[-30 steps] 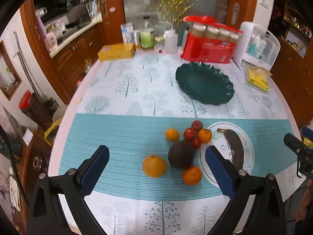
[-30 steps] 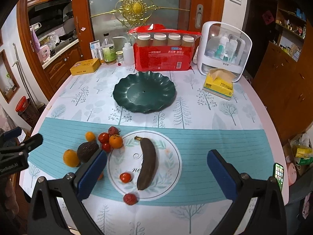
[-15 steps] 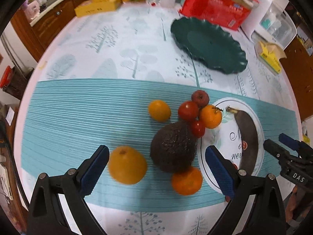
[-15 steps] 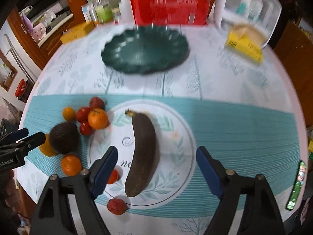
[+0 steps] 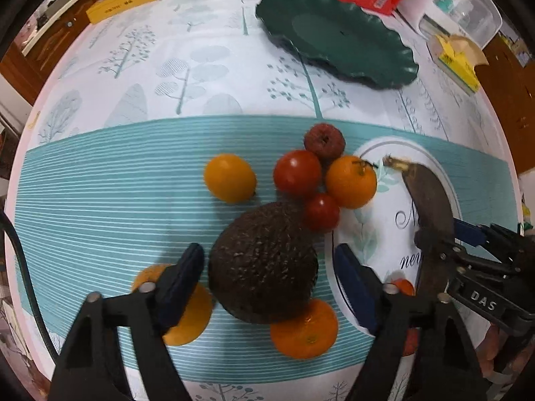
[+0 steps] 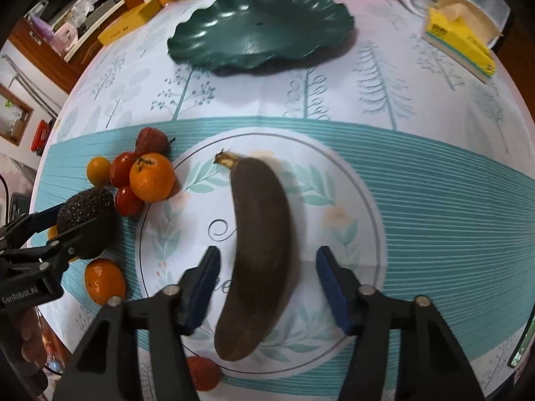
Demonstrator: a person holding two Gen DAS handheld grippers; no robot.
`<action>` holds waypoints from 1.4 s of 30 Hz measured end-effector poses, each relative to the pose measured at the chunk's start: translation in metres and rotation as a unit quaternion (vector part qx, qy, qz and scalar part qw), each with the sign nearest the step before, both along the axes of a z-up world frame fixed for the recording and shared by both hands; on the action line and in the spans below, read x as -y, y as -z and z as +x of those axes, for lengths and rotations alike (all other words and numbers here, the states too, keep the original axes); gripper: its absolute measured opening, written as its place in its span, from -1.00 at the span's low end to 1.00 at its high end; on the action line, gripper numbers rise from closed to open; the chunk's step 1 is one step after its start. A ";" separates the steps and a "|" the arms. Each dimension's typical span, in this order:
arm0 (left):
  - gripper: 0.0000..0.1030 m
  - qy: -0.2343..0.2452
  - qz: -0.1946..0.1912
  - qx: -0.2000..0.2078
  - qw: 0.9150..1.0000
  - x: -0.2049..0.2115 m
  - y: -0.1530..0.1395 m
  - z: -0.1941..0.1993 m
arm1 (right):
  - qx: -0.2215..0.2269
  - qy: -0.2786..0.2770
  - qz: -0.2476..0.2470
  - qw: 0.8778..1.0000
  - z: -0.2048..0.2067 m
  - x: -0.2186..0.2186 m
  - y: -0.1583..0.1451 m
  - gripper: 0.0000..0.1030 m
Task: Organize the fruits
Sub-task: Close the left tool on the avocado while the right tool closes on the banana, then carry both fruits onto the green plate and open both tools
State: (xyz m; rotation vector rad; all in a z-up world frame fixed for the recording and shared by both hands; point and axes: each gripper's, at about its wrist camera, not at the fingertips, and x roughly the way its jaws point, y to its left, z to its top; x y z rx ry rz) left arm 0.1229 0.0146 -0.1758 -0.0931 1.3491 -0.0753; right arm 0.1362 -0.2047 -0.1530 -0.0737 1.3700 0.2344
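We see bare table (image 6: 434, 140) right of the banana (image 6: 260, 250); fruit crowds the avocado (image 5: 264, 267). Pointing steeply down, our left gripper (image 5: 267, 267) straddles the avocado and our right gripper (image 6: 267, 277) the banana. Both pairs of fingers have just been closing, gaps remaining.

Left gripper (image 5: 267, 269) fingers (image 5: 187, 267), just closing, straddle the avocado (image 5: 262, 264).

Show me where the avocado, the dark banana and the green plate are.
avocado (image 5: 264, 264), left wrist view, middle of its bumpy skin.
dark banana (image 6: 260, 234), right wrist view, middle of its body.
green plate (image 6: 260, 30), right wrist view, its bare centre.
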 end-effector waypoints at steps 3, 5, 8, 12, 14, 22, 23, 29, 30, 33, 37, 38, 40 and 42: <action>0.21 0.002 0.012 -0.002 1.000 0.004 0.004 0.000 | 0.006 -0.010 -0.015 1.000 0.000 -0.008 0.003 -0.19; 0.18 0.007 0.020 0.001 1.000 0.006 0.004 0.000 | 0.012 -0.009 -0.028 1.000 -0.001 -0.010 0.004 -0.32; 0.17 0.013 0.030 0.007 0.999 0.011 0.002 -0.001 | 0.015 -0.006 -0.021 1.000 -0.001 -0.008 0.004 -0.33; 0.16 0.026 0.039 0.014 0.999 0.015 0.003 -0.002 | 0.019 -0.003 -0.023 1.000 -0.003 -0.007 0.004 -0.34; 0.16 0.030 0.035 0.010 0.999 0.018 0.003 0.000 | 0.018 0.003 -0.025 1.000 -0.003 -0.007 0.004 -0.35; 0.15 0.068 0.020 0.013 0.997 0.019 -0.025 -0.007 | 0.029 0.052 -0.009 0.998 -0.010 -0.004 -0.023 -0.36; 0.15 0.074 0.015 0.016 0.997 0.020 -0.031 -0.009 | 0.034 0.053 -0.008 0.998 -0.014 -0.004 -0.031 -0.36; 0.15 0.095 -0.021 0.052 0.994 0.028 -0.082 0.006 | 0.069 0.057 0.001 0.996 -0.015 -0.001 -0.076 -0.36; 0.15 0.102 -0.018 0.067 0.992 0.033 -0.094 0.014 | 0.074 0.060 0.004 0.995 -0.011 0.001 -0.084 -0.36; 0.16 0.115 -0.002 0.104 0.988 0.040 -0.118 0.030 | 0.093 0.070 0.008 0.993 0.006 0.006 -0.109 -0.36; 0.16 0.119 -0.004 0.126 0.985 0.044 -0.140 0.062 | 0.112 0.075 0.015 0.991 0.039 0.012 -0.138 -0.36; 0.16 0.117 -0.003 0.131 0.984 0.045 -0.144 0.073 | 0.116 0.073 0.016 0.990 0.047 0.012 -0.144 -0.36; 0.16 0.113 0.003 0.140 0.984 0.046 -0.146 0.094 | 0.126 0.068 0.011 0.990 0.066 0.014 -0.154 -0.36; 0.16 0.103 0.005 0.142 0.985 0.047 -0.145 0.113 | 0.132 0.066 0.003 0.989 0.085 0.015 -0.157 -0.36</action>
